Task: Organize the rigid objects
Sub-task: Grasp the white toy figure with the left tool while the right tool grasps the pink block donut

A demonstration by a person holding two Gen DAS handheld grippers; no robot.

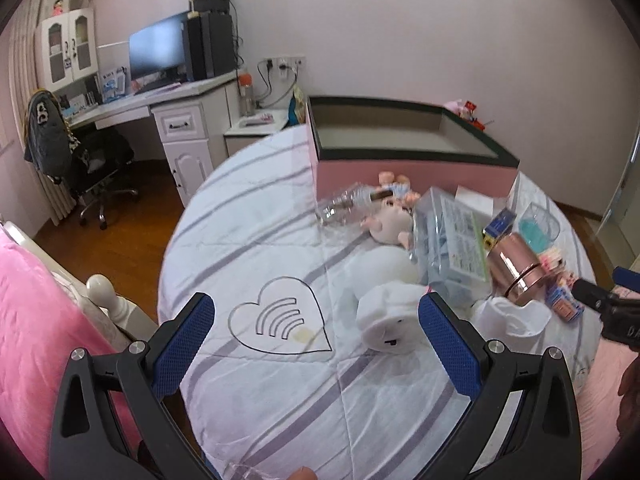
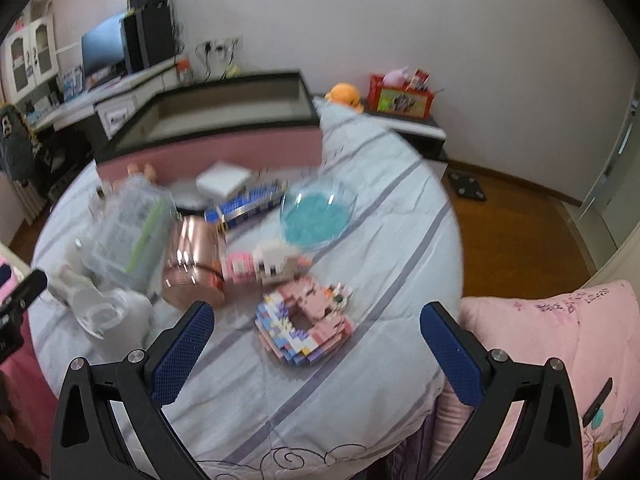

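Two empty grippers hover over a cluttered bed: the left gripper [image 1: 316,332] and right gripper [image 2: 318,342] both stand wide apart, touching nothing. The rose-gold tin [image 2: 192,264] lies beside the brick model [image 2: 306,320], the pink box [image 2: 208,148] behind. Best approach: straddle one item squarely before closing.

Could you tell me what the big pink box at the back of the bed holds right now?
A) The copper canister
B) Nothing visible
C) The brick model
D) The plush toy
B: the pink box shows only its bare interior; the other things lie on the bed.
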